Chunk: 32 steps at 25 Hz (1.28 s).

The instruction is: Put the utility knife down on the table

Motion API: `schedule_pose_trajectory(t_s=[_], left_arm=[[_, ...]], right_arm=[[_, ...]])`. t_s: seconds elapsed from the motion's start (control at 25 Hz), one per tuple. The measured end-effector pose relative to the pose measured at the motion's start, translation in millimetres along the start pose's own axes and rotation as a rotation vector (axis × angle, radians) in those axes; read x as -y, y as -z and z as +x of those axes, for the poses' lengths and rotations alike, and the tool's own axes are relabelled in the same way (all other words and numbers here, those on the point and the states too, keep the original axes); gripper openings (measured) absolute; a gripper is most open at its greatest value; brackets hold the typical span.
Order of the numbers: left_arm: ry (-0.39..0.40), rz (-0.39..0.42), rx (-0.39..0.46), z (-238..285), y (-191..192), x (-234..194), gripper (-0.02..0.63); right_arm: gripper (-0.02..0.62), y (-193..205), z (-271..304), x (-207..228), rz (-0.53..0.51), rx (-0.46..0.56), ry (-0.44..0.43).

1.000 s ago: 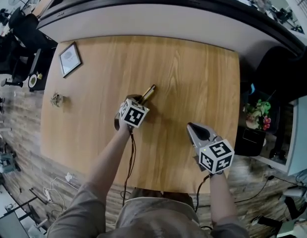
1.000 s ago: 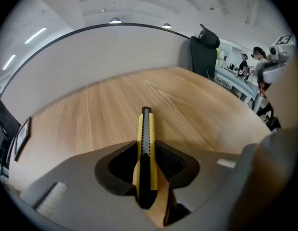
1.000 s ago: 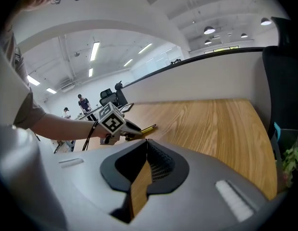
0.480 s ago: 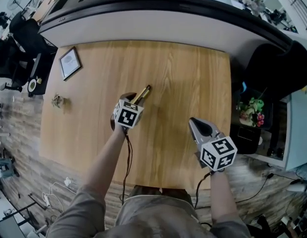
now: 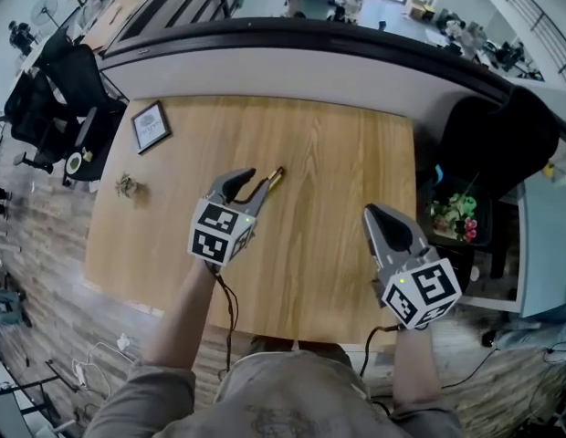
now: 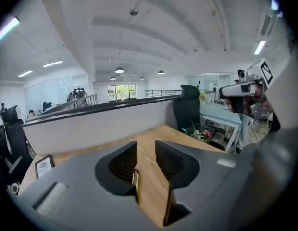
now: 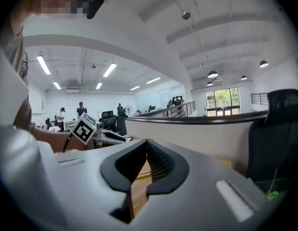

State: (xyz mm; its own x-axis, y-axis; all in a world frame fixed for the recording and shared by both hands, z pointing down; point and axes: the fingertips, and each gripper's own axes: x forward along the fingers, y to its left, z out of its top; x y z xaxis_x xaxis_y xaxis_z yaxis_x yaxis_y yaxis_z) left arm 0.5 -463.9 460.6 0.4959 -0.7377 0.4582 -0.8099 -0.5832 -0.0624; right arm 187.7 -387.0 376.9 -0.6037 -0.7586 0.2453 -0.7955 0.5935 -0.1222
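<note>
The utility knife (image 5: 272, 179) lies on the wooden worktop (image 5: 342, 167), a little left of the centre of the head view, slanting with its tip toward the upper right. Its lower end disappears under the left gripper (image 5: 246, 188), which sits just below and left of it. In the left gripper view the jaws are spread with bare wood showing through the gap, and the knife (image 6: 135, 178) appears only as a thin yellowish strip close against the left-hand jaw. Whether it touches that jaw cannot be told.

The right gripper (image 5: 385, 219) is at the lower right of the head view, well apart from the knife, near the worktop's right edge. In its own view the right gripper (image 7: 146, 146) has its jaws pressed together at the tips, with nothing between them.

Toward the upper left corner of the worktop lies a small picture frame (image 5: 151, 126), and below it, near the left edge, a small tangled object (image 5: 128, 185) too small to identify. Off the worktop's right edge stand a black chair (image 5: 497, 140) and a plant with pink flowers (image 5: 452, 213).
</note>
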Motion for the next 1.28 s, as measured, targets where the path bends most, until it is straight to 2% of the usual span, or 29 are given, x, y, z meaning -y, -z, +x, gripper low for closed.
schedule_pose_trajectory(t_s=[0.16, 0.32, 0.4, 0.44, 0.52, 0.72, 0.92, 1.08, 1.28], left_arm=[[0.037, 0.074, 0.072, -46.0, -36.5, 26.9, 0.086], [0.050, 0.079, 0.152, -90.1, -62.5, 49.6, 0.070], [0.027, 0.071, 0.210, -111.8, -75.9, 57.7, 0.045], [0.012, 0.070, 0.244, -122.9, -82.8, 60.9, 0.012], [-0.006, 0.078, 0.292, -142.7, -92.2, 67.5, 0.003], [-0.018, 0.080, 0.343, -178.4, -95.1, 82.8, 0.002], [-0.082, 0.070, 0.313, -193.1, -73.4, 85.6, 0.002], [-0.059, 0.049, 0.269, -192.7, -52.6, 94.2, 0.002], [-0.071, 0.038, 0.257, -195.9, -52.3, 88.1, 0.002]], right_arm=[[0.011, -38.7, -28.9, -21.3, -0.033, 0.075, -0.009], [0.011, -61.2, -58.0, -40.8, -0.063, 0.124, -0.020], [0.011, -67.9, -72.2, -47.0, -0.072, 0.141, -0.017], [0.011, -70.2, -78.8, -50.0, -0.075, 0.147, -0.014], [0.011, -72.2, -90.2, -57.6, -0.085, 0.150, -0.010], [0.011, -66.7, -112.3, -78.6, -0.109, 0.130, -0.027], [0.010, -38.8, -114.1, -92.9, -0.101, 0.082, -0.015], [0.010, -19.0, -105.8, -103.4, -0.031, 0.047, -0.047], [0.011, -19.5, -100.8, -110.5, -0.032, 0.043, -0.069]])
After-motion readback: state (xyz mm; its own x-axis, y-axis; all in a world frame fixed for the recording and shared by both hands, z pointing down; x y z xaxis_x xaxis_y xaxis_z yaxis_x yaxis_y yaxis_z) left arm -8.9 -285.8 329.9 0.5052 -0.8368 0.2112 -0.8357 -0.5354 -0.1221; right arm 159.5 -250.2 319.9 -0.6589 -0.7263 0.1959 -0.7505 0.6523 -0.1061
